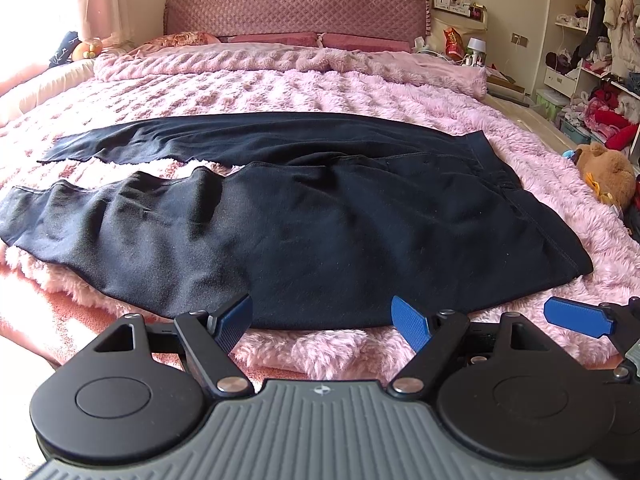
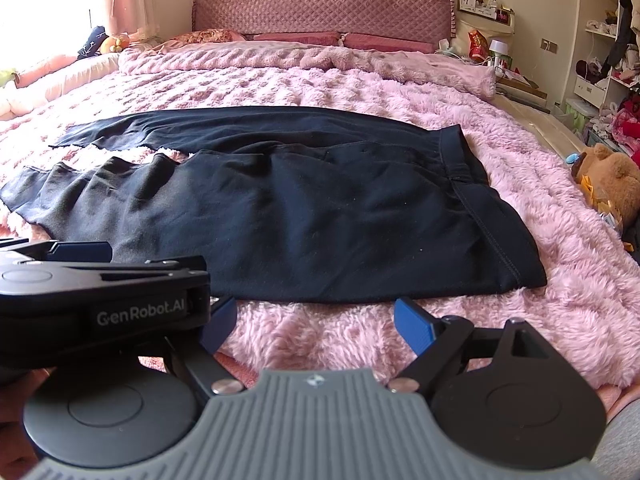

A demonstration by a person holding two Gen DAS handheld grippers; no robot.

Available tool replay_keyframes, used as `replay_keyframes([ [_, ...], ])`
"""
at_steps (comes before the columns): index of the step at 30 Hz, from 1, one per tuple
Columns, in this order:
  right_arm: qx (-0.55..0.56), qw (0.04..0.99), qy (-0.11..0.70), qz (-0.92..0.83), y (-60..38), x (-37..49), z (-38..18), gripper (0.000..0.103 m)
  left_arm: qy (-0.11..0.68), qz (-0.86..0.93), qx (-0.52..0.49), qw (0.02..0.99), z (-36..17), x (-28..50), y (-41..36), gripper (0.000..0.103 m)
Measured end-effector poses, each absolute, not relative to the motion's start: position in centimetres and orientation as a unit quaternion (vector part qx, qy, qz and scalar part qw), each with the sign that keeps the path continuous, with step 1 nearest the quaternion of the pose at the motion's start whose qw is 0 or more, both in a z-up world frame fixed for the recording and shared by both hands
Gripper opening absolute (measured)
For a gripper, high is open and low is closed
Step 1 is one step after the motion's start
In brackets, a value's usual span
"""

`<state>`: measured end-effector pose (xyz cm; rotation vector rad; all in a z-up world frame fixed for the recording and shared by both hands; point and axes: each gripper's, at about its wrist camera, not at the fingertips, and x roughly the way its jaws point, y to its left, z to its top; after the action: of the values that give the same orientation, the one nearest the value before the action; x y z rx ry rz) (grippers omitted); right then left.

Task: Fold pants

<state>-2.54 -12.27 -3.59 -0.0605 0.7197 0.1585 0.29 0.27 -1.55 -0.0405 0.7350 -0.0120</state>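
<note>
Black pants [image 1: 320, 216] lie spread flat across the pink fluffy bed cover [image 1: 280, 92], waistband to the right, both legs reaching left with a gap between them. They also show in the right wrist view [image 2: 304, 216]. My left gripper [image 1: 322, 322] is open and empty, hovering just in front of the near edge of the near leg. My right gripper [image 2: 312, 326] is open and empty, just short of the pants' near edge toward the waistband end. The left gripper's body [image 2: 104, 292] sits close beside it on the left.
A brown teddy bear [image 1: 608, 172] lies at the bed's right edge. A quilted pink headboard [image 1: 296, 8] and pillows stand at the far end. Shelves with clothes [image 1: 600, 40] fill the right wall. A folded blanket [image 1: 280, 60] lies behind the pants.
</note>
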Motion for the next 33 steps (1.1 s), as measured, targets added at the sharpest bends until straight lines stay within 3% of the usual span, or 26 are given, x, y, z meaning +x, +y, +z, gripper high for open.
replay_keyframes([
  [22, -0.031, 0.936, 0.337, 0.094, -12.9, -2.6, -3.8, 0.082, 0.369, -0.004, -0.024, 0.929, -1.8, 0.9, 1.4, 0.092],
  [26, 0.089, 0.919, 0.369, 0.110, -17.3, -1.0, -4.3, 0.082, 0.382, -0.014, -0.063, 0.922, -2.0, 1.6, 3.2, 0.091],
  [28, 0.148, 0.910, 0.374, 0.098, -20.0, -0.3, -4.5, 0.081, 0.389, -0.024, -0.070, 0.918, -2.3, 2.1, 4.2, 0.082],
  [33, 0.245, 0.895, 0.371, 0.039, -26.0, 0.2, -5.6, 0.082, 0.380, -0.019, -0.127, 0.916, -3.0, 2.8, 7.4, 0.077],
])
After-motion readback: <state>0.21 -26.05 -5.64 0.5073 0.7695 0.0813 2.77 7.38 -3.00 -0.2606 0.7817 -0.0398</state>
